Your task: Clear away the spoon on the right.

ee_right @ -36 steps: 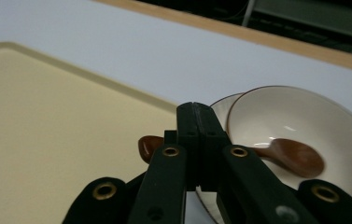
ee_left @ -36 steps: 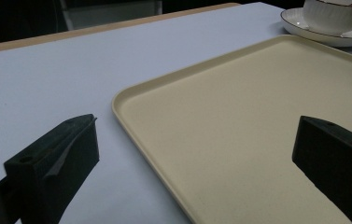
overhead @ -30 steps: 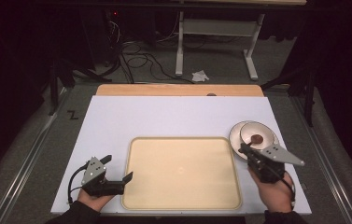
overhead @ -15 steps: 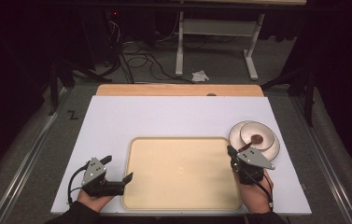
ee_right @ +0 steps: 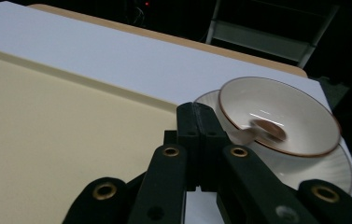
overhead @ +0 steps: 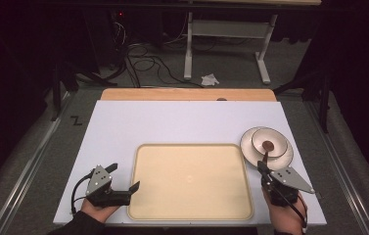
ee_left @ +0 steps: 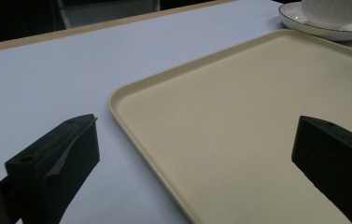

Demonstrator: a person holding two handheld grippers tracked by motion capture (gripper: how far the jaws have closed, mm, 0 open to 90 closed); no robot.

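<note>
I see a white bowl (overhead: 268, 142) with a thin brown rim and a brown spot at its bottom, sitting upright on a white saucer (overhead: 250, 147). The pair stands near the right edge of the table, just beside the far right corner of the cream tray (overhead: 190, 181).

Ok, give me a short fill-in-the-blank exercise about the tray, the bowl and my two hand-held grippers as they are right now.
1. The bowl sits on a ____.
2. The jaws of the left hand-held gripper stand ____.
3. The jaws of the right hand-held gripper are ____, beside the plate's near rim.
4. The beige tray on the white table has ____ on it.

Missing words: plate; open; shut; nothing
</note>
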